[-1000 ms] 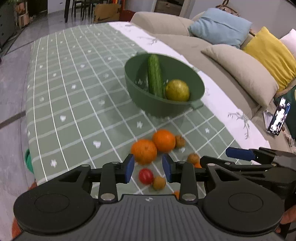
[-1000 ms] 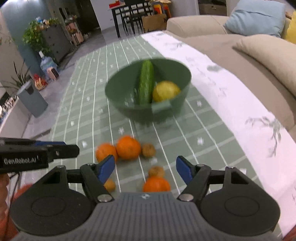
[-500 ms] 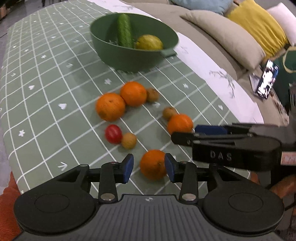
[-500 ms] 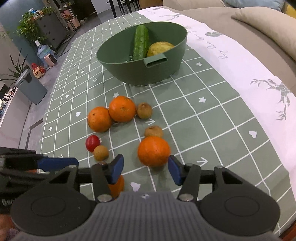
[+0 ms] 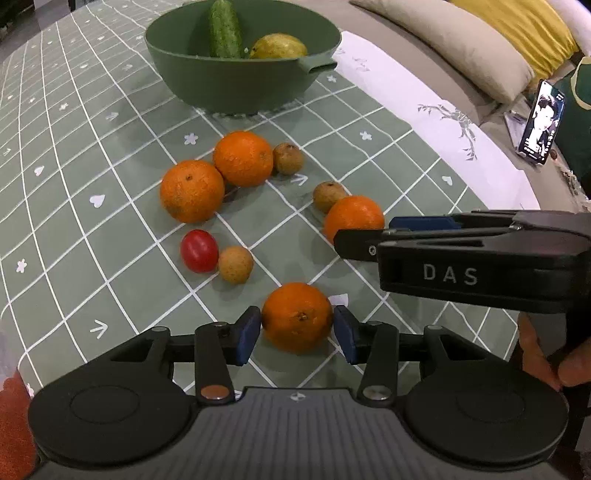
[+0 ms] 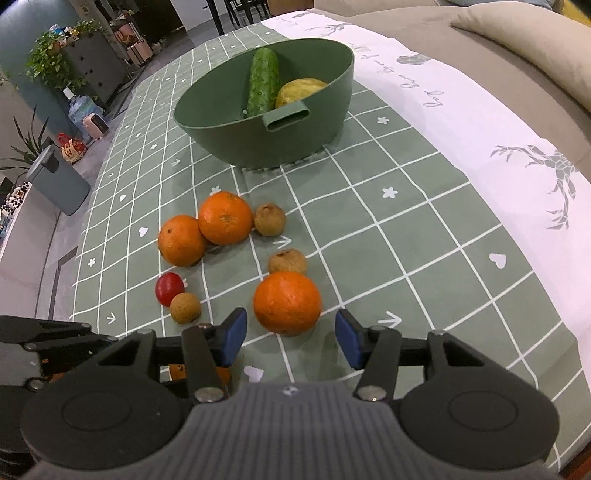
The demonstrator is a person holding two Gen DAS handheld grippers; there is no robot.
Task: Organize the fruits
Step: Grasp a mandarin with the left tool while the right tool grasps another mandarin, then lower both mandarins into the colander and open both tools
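Observation:
A green bowl [image 5: 236, 83] holds a cucumber [image 5: 224, 27] and a yellow fruit [image 5: 279, 46]; it also shows in the right wrist view [image 6: 295, 140]. Several oranges, small brown fruits and a red tomato [image 5: 198, 251] lie loose on the green checked tablecloth [image 5: 74, 147]. My left gripper [image 5: 296, 329] is open with its pads either side of the nearest orange [image 5: 297, 315], touching or almost touching it. My right gripper [image 6: 288, 338] is open around another orange [image 6: 287, 302], pads clear of it. The right gripper's side [image 5: 465, 258] shows in the left wrist view.
A sofa with beige [image 5: 454, 40] and yellow cushions [image 5: 528, 26] runs along the table's right side. A phone [image 5: 541, 122] stands there. A bin [image 6: 59, 181] and plants stand on the floor at far left.
Both grippers have moved down and forward toward the loose fruit. The left gripper's pads now flank the nearest orange; the right gripper's pads flank the orange beside it.

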